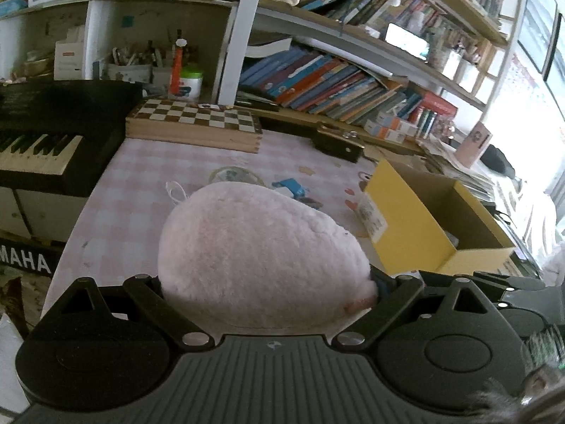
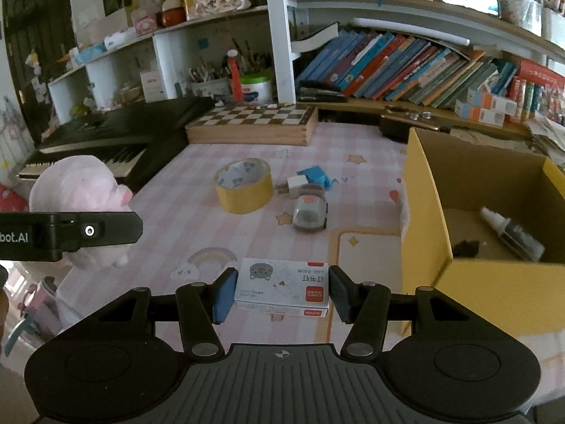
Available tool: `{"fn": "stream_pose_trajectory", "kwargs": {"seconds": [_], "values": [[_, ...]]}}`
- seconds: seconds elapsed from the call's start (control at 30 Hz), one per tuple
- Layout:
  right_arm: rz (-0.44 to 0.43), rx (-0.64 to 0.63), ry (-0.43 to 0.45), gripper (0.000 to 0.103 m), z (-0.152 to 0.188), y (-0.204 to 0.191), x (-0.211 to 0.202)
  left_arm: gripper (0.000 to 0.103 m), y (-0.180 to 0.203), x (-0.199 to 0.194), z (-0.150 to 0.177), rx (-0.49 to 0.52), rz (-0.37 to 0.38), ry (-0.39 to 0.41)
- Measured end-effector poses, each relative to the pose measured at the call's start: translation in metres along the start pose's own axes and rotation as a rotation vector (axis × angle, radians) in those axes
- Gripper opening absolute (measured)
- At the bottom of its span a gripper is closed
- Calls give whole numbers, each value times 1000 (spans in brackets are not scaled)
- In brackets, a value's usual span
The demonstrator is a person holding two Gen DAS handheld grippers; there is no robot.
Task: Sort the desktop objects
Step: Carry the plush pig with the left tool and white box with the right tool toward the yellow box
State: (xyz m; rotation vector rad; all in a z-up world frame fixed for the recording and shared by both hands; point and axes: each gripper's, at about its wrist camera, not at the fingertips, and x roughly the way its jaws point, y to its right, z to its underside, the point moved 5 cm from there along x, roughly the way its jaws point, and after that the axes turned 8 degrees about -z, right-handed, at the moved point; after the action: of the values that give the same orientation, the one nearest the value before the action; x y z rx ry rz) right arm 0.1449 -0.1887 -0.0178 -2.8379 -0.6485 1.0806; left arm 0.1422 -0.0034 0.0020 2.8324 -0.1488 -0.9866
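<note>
Crowded bookshelves stood behind a desk point(image 2: 197, 183) covered with a pink checked cloth. The left gripper point(image 1: 268, 282) had its jaws spread wide and pressed on both sides of a pink plush toy point(image 1: 254, 251), which it carried above the cloth. The right gripper point(image 2: 282, 289) had its blue pads point(image 2: 224, 295) pinching a small white staple box point(image 2: 282, 288), also off the desk. Just beside the right gripper stood an open yellow box point(image 2: 494, 289) with a small bottle point(image 2: 512, 233) already lying inside. Farther out on the cloth lay a tape roll point(image 2: 243, 187), a toy car point(image 2: 310, 213) and a blue clip point(image 2: 317, 176), and behind them a chessboard point(image 2: 254, 123) and a keyboard point(image 2: 106, 137).

Both things seemed on the way to the yellow box. To do it well, I think each gripper should come over the rim one after the other, so they do not collide, and open only when the thing is low inside. The plush is soft and may catch on the near wall.
</note>
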Motion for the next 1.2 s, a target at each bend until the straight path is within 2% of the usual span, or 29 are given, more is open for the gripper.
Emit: {"fn": "stream_pose_trajectory", "kwargs": {"seconds": [0.33, 0.63, 0.93, 1.2], "values": [[40, 42, 8, 56, 34, -17, -38, 95, 10, -34, 32, 36, 69, -16], [97, 106, -4, 56, 70, -25, -68, 95, 26, -54, 62, 102, 170, -68], [156, 179, -25, 56, 100, -24, -87, 95, 41, -58, 84, 153, 239, -118], [204, 226, -40, 56, 114, -19, -98, 95, 55, -55, 93, 190, 297, -150]]}}
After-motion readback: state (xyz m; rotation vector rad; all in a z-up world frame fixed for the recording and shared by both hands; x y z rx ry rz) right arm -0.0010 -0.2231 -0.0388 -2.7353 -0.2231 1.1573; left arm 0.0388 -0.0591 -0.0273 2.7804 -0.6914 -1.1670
